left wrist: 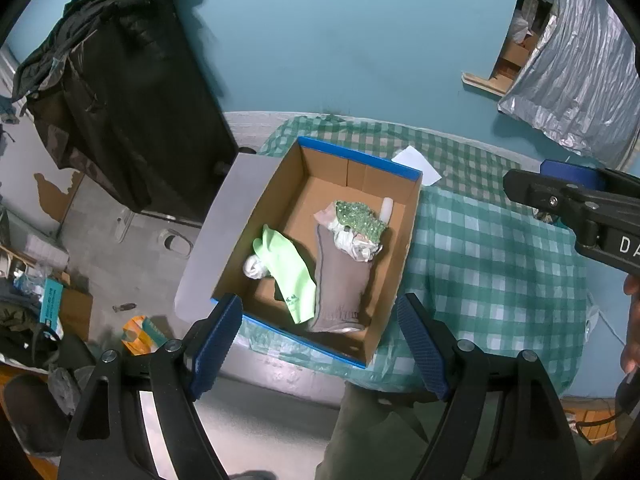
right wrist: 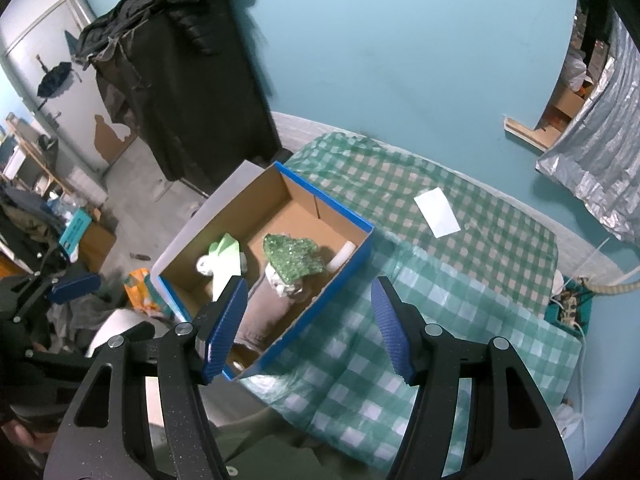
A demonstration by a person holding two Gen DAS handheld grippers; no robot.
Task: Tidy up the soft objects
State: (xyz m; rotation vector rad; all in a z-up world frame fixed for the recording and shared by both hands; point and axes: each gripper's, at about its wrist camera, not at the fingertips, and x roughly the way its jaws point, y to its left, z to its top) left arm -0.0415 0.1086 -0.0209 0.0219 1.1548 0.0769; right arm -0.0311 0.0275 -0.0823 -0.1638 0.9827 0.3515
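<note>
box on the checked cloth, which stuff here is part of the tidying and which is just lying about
Part of the job:
- cardboard box
- light green cloth
- grey cloth
- sparkly green piece
- white bundle
- crumpled white fabric
- white roll

Just lying about:
- white paper on the checked cloth
- dark coats
- silver sheet
- orange packet on the floor

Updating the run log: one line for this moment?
left gripper: open, empty | right gripper: open, empty | box: holds soft items | cloth: paper only
</note>
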